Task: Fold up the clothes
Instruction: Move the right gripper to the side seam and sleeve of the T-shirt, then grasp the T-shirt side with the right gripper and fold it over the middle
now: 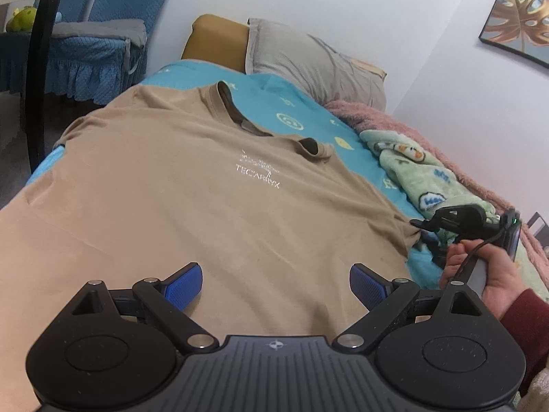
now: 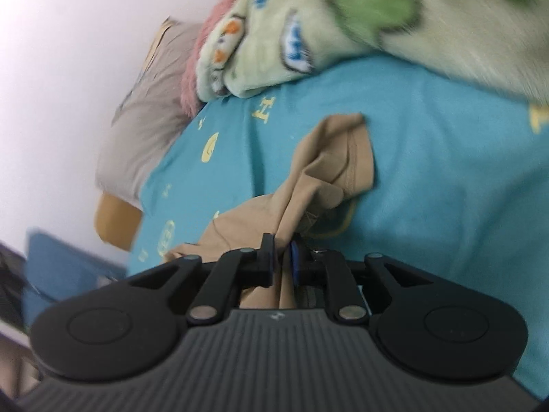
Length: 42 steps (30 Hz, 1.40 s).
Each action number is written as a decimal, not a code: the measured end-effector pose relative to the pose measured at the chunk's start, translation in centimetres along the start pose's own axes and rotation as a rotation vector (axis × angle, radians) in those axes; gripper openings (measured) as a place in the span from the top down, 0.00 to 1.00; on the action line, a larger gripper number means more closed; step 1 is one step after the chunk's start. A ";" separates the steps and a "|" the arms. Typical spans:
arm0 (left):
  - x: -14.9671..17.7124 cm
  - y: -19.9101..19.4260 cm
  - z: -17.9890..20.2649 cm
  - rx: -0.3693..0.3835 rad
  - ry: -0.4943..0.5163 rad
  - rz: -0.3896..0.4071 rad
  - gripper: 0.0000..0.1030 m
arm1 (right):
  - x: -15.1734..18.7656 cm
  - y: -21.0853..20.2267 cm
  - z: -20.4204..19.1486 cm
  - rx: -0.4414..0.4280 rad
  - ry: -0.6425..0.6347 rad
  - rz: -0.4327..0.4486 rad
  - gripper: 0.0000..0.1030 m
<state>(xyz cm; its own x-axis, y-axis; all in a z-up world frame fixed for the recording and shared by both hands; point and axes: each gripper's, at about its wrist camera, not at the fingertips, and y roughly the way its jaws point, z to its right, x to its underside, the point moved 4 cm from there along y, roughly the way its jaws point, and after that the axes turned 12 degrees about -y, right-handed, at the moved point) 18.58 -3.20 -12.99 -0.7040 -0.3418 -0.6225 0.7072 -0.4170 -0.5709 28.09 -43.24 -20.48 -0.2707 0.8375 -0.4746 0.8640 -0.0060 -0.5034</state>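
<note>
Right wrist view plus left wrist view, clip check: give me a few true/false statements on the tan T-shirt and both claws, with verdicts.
1. The tan cotton T-shirt lies spread on the turquoise printed bedsheet. True.
2. The left claw is shut on the shirt's hem. False: its blue pads stand wide apart above the cloth, gripping nothing.
3. The right claw has bunched tan sleeve fabric between its pads. True.
4. The shirt lies print side down. False: white lettering shows on its chest.
5. A pale green cartoon-print fleece blanket lies beside the shirt. True.
</note>
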 end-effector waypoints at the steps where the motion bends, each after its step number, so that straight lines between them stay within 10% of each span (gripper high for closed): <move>1: 0.0 -0.2 0.0 0.001 -0.003 0.003 0.08 | 0.2 0.2 0.5 -0.018 0.033 -0.007 0.32; 2: -0.1 -0.4 0.0 0.002 -0.006 0.006 0.08 | 0.4 0.4 0.6 -0.022 0.046 0.002 0.11; 12: -0.2 1.5 -0.5 -0.005 -0.006 -0.026 0.08 | -1.7 5.8 -0.5 -0.018 -0.087 0.102 0.15; 14: -0.1 2.2 -0.2 0.001 0.048 -0.021 0.08 | -2.6 6.7 -1.0 0.013 -0.137 0.095 0.68; 16: 0.1 2.9 0.2 -0.005 0.117 -0.010 0.08 | -3.5 7.1 -1.3 0.041 -0.186 0.095 0.84; 27: -2.4 7.8 2.9 -0.001 0.333 0.019 0.09 | -5.7 4.8 0.5 0.029 -0.224 0.060 0.84; 38: -12.4 27.2 10.1 -0.071 0.370 -0.066 0.19 | -5.7 6.1 0.9 -0.036 -0.307 0.062 0.84; 42: -13.5 32.1 11.3 -0.113 0.333 -0.089 0.39 | -5.5 7.0 1.7 -0.057 -0.271 0.059 0.84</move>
<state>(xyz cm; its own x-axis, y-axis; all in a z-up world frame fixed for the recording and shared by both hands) 50.03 -21.50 -16.81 -0.7170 -0.0079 -0.6971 0.6598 -0.3305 -0.6749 34.91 -48.89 -22.64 -0.3162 0.6597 -0.6817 0.9020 -0.0136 -0.4316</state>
